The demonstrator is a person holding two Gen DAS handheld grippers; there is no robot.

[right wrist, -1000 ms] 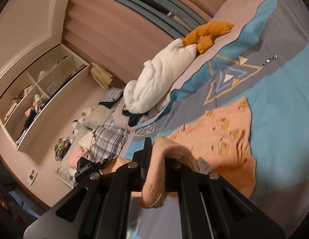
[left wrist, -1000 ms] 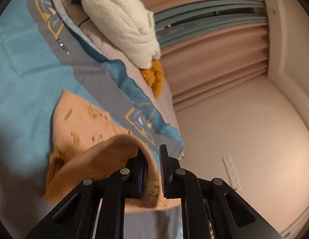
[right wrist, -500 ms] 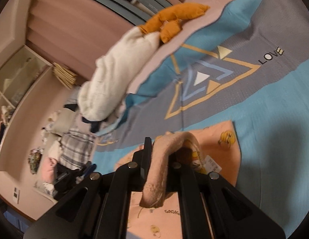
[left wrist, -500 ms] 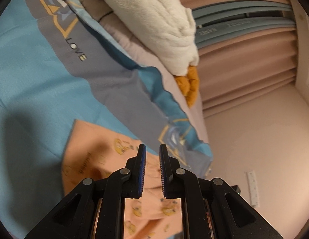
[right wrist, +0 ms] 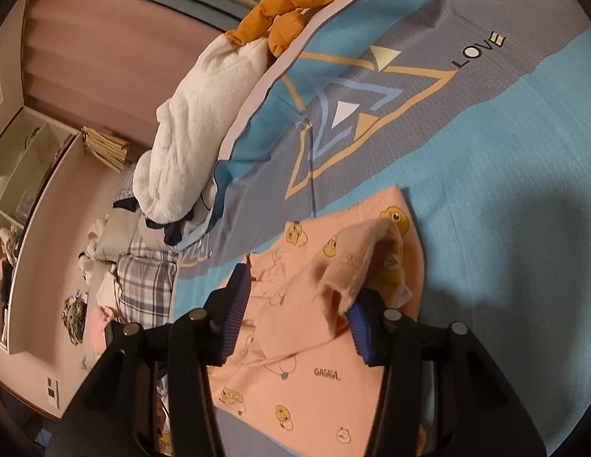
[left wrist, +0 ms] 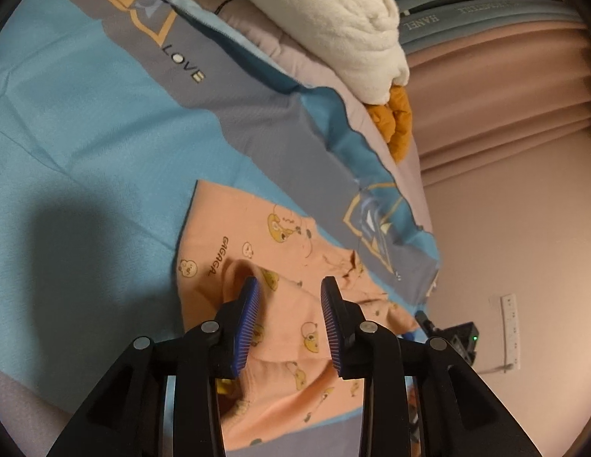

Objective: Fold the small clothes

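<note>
Left gripper (left wrist: 289, 289) hung over peach garment (left wrist: 280, 228), jaws spread, nothing between. Right gripper (right wrist: 299, 293) also spread wide; raised fold of peach garment (right wrist: 295, 373) draped against its right finger (right wrist: 358, 323), not pinched. Garment lay on blue bedspread (left wrist: 85, 122). Farther off: white plush toy (right wrist: 196, 122), pink curtain (left wrist: 497, 87).

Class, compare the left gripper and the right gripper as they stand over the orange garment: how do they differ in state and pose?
Left gripper: jaws open with nothing draped on them. Right gripper: jaws spread wider, with a fold of the orange garment hanging over one jaw. Both are open above the garment on the blue bedspread.
</note>
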